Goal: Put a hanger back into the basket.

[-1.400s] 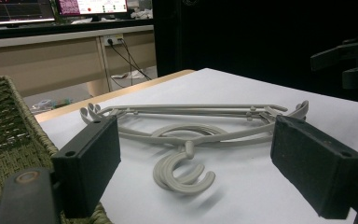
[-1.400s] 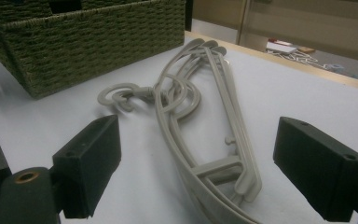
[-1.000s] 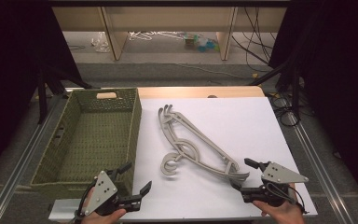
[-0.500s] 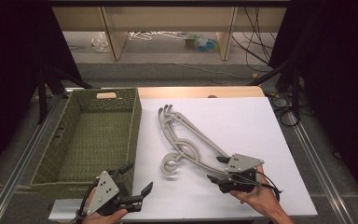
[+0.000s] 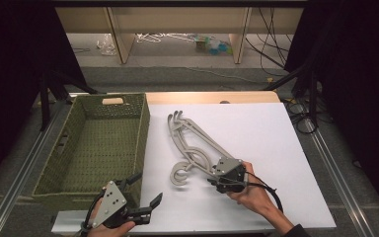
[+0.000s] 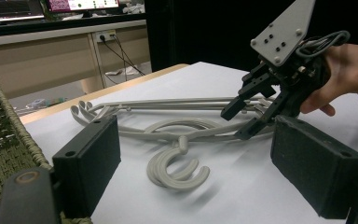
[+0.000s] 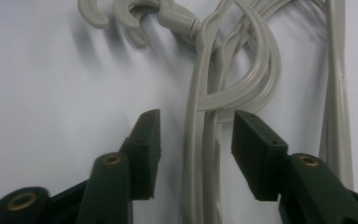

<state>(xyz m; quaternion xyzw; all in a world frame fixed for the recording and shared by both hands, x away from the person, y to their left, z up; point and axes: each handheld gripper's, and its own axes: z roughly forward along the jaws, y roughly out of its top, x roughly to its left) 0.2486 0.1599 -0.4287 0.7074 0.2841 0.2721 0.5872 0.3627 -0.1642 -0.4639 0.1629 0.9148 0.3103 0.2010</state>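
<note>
Even overhead light falls on the white table, while the surroundings go nearly black. The grey hangers cast soft shadows to the left in the right gripper view. The left gripper's near jaws are blurred; all frames look grainy.

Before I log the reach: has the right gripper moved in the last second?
Yes. The right gripper went left from the white board's right edge onto the hangers.

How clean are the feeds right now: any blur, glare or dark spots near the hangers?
High view: even light on the white table, dark surroundings. Left gripper view: near black pads out of focus, hangers sharp, soft shadow beneath the hooks. Right gripper view: hangers close, slightly soft, faint shadows, no glare.
</note>
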